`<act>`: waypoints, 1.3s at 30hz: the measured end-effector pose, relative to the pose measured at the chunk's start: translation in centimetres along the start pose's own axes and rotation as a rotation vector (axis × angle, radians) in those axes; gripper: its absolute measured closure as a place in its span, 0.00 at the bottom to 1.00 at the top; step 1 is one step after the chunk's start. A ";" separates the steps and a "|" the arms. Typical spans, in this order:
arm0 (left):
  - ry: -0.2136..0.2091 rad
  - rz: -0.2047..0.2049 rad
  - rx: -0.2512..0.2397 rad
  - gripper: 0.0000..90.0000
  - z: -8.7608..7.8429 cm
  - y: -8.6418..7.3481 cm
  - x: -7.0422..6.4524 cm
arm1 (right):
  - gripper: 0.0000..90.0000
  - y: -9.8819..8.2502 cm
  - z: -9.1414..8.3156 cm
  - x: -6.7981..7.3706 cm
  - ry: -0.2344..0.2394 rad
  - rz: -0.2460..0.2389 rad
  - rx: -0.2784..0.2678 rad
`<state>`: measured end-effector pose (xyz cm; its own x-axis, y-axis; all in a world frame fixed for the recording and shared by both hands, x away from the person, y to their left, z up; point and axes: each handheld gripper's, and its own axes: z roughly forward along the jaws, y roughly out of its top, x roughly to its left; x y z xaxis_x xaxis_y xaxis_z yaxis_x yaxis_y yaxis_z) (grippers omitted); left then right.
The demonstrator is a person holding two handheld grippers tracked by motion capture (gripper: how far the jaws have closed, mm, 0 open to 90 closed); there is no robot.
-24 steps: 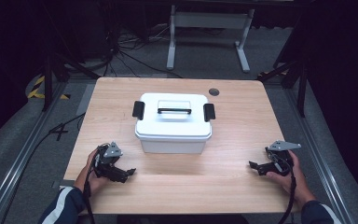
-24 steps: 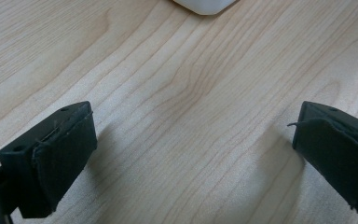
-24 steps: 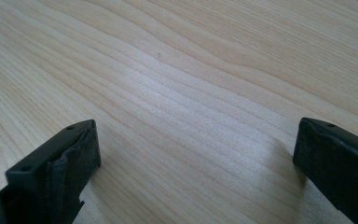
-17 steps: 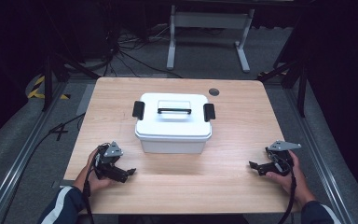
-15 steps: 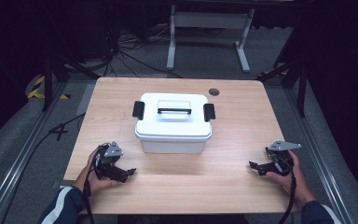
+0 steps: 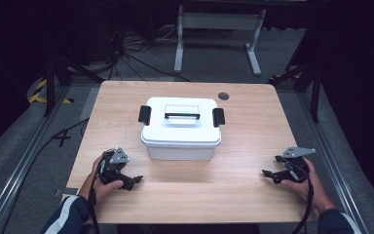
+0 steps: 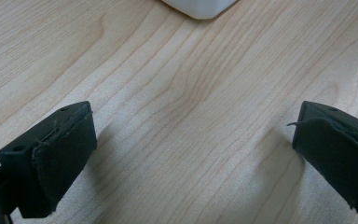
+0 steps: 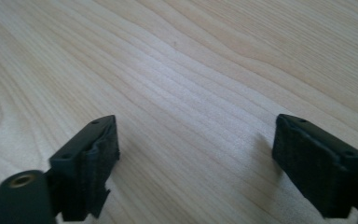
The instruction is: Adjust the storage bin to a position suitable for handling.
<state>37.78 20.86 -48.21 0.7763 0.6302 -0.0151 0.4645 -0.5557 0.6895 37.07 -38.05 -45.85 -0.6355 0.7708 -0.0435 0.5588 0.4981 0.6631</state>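
Note:
A white lidded plastic box with a black handle and two black side latches stands shut in the middle of the wooden table. My left gripper rests low over the table near the front left, in front of the box's left corner, jaws wide apart with only bare wood between them. A rounded corner of the box shows at the top of the left gripper view. My right gripper sits at the front right, jaws spread wide over bare wood.
A dark round grommet sits in the table's far edge behind the box. Cables and a grey metal stand lie on the floor beyond the table. Rails run along both sides of the table.

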 end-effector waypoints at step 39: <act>0.002 0.004 0.001 0.00 -0.1 -0.1 0.0 | 0.40 15.0 -4.4 1.1 -0.058 -0.285 0.007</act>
<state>37.69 20.98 -48.20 0.7772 0.6291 -0.0113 0.4620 -0.5583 0.6891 42.41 -31.53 -32.62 -0.7359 0.6207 -0.2703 0.3656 0.7004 0.6130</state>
